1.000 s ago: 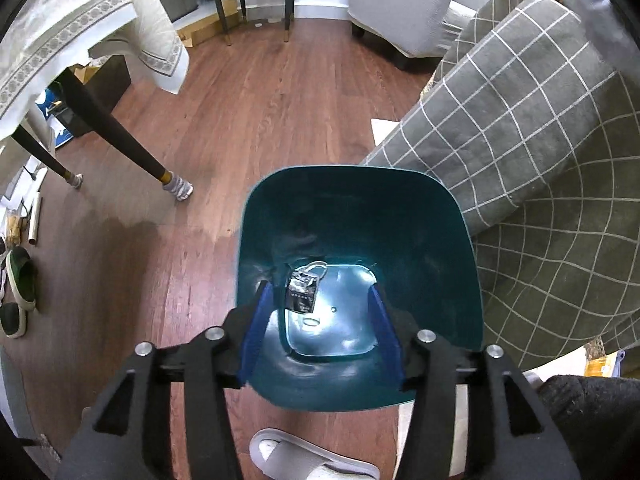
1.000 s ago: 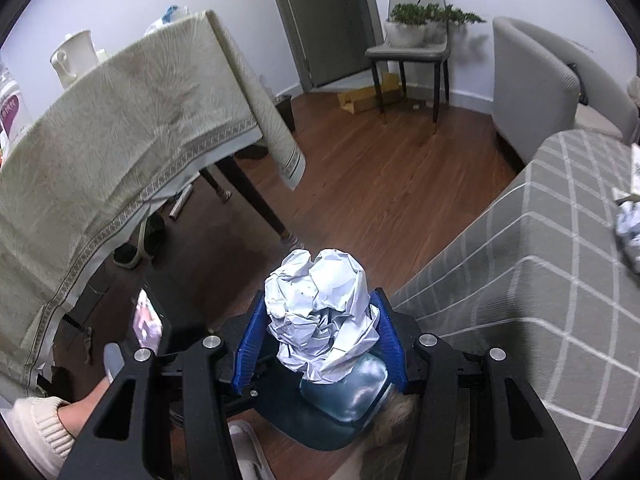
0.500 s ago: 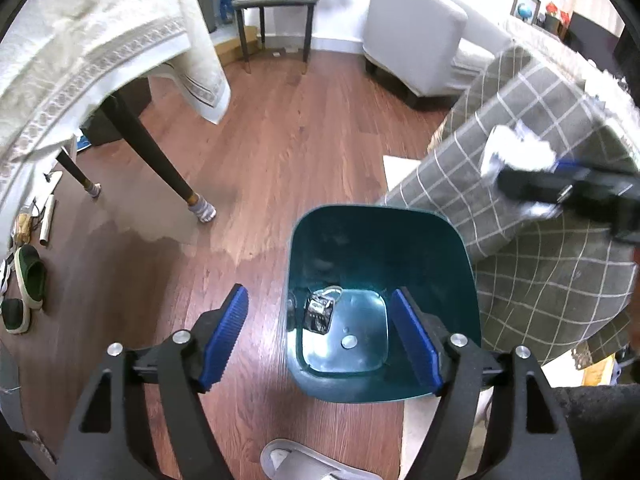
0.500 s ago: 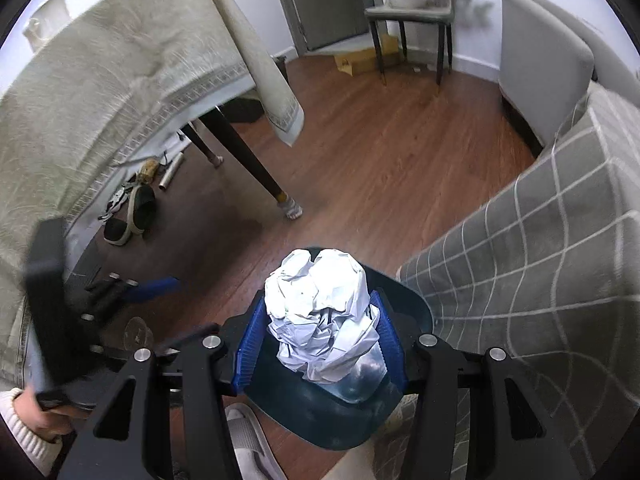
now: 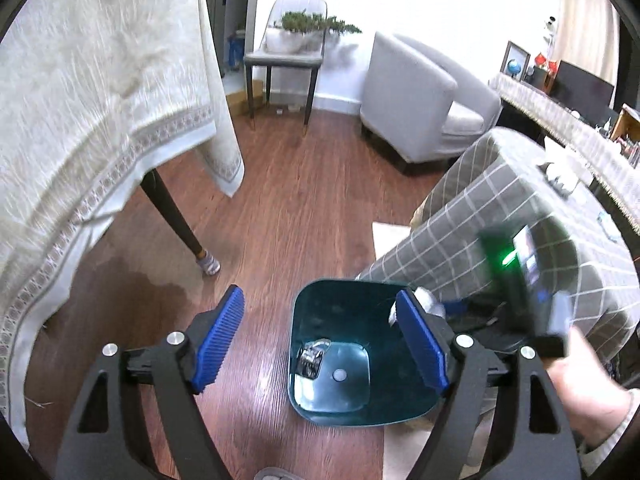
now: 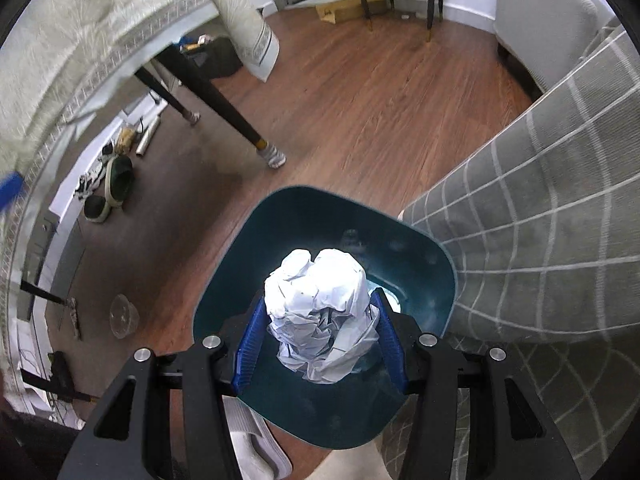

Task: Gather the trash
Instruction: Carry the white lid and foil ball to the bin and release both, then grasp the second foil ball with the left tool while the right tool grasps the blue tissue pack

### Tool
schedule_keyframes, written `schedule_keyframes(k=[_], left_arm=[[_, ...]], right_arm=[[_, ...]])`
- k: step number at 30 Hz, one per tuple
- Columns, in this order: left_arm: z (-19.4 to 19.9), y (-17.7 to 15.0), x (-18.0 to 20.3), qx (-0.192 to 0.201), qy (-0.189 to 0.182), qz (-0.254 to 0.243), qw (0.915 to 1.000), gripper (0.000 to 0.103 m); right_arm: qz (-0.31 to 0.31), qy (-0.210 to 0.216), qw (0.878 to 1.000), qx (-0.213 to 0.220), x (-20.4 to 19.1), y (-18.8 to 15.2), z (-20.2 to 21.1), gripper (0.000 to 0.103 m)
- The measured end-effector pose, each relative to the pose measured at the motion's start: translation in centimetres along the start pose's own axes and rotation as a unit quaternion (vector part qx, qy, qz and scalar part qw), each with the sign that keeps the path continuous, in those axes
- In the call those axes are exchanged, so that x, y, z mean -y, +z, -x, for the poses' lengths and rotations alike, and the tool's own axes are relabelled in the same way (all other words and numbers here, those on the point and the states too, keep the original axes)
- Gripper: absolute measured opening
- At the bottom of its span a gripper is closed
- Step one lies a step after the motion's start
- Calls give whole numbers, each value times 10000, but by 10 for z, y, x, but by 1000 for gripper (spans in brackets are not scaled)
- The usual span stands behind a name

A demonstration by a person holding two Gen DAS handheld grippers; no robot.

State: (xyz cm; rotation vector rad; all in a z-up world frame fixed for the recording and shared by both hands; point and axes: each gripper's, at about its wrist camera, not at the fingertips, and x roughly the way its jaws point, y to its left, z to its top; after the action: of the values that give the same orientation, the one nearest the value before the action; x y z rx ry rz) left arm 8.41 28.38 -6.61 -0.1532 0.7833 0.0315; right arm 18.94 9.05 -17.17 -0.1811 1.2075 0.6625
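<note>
- Brown wood floor (image 5: 304, 200) fills the room, and a dark teal bin (image 5: 320, 410) stands on it. The bin is the landmark for every place below.
- Far left of the bin, a table hides under a pale tablecloth (image 5: 100, 100). One dark table leg (image 5: 176, 224) with a striped sock on its foot stands to the bin's upper left.
- Under that table, left of the bin, green slippers (image 6: 116, 184) lie on the floor.
- Just left of the bin, the left gripper (image 5: 320, 344) hangs above the floor. Its blue jaws are opening wide and grip nothing; one jaw is over bare floor and the other is over the bin's right rim.
- Inside the bin, a small shiny scrap (image 5: 312, 358) lies on the bottom, at its left side.
- Right over the bin's mouth, the right gripper (image 6: 316, 340) squeezes a crumpled white paper ball (image 6: 320, 312) tight between its blue pads. The ball is above the bin, not yet in it.
- Behind the bin, far back, stand a chair with a plant (image 5: 288, 56) and a grey armchair (image 5: 420, 100).
- Touching the bin's right side is furniture with a grey checked cover (image 6: 560, 200).
- At the far right of the bin, a person's hand (image 5: 592, 384) holds the right tool, which looks blurry there.
</note>
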Motion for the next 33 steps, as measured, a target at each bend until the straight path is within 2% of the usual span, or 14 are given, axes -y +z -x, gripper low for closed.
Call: schedule_keyframes(k=[7, 12, 21, 27, 33], left_arm=[[27, 19, 5, 358, -175, 168, 9991, 82], [43, 28, 18, 557, -217, 67, 9982, 83], [61, 38, 38, 824, -194, -162, 9963, 86], [68, 49, 52, 1007, -244, -209, 9944, 87], [78, 60, 69, 1229, -246, -269, 9918, 89]], right_arm=[[160, -73, 9992, -350, -6, -11, -23, 53], [208, -109, 9988, -420, -8, -12, -27, 68], [286, -131, 9987, -396, -7, -16, -15, 70], [378, 23, 9992, -98, -6, -14, 14, 70], [549, 257, 9963, 603, -10, -8, 71, 73]])
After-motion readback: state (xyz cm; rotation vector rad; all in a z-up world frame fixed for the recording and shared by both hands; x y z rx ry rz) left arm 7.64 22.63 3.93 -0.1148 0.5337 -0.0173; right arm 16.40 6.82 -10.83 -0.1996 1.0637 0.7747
